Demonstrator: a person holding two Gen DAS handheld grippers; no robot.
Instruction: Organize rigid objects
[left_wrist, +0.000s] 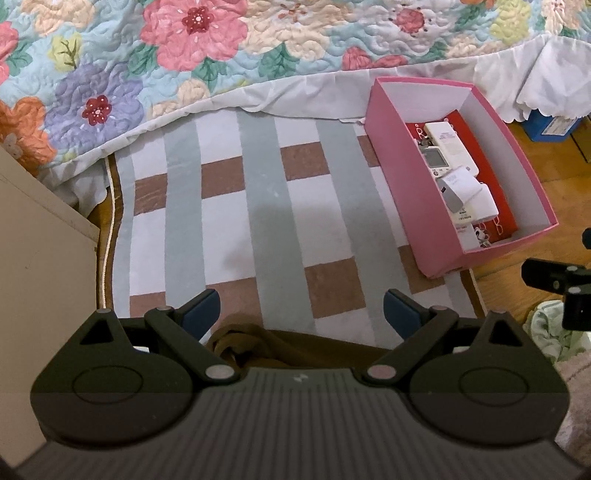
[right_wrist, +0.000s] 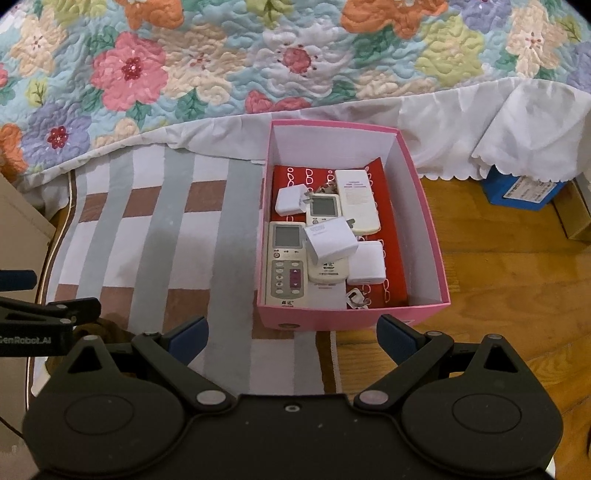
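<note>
Just ahead of the right claw (right_wrist: 291, 338), the pink box (right_wrist: 421, 221) sits half on the striped rug (right_wrist: 162, 236) and half on the wood floor (right_wrist: 498, 266), stuffed with remotes (right_wrist: 287, 264) and white chargers (right_wrist: 331, 243) on a red liner (pretty jumbled, one charger lies on top of the remotes). Both claws are spread wide with nothing between the blue pads. The left claw (left_wrist: 302, 314) hangs over bare rug, with the box off to its front right by the floral quilt (left_wrist: 221, 48).
</note>
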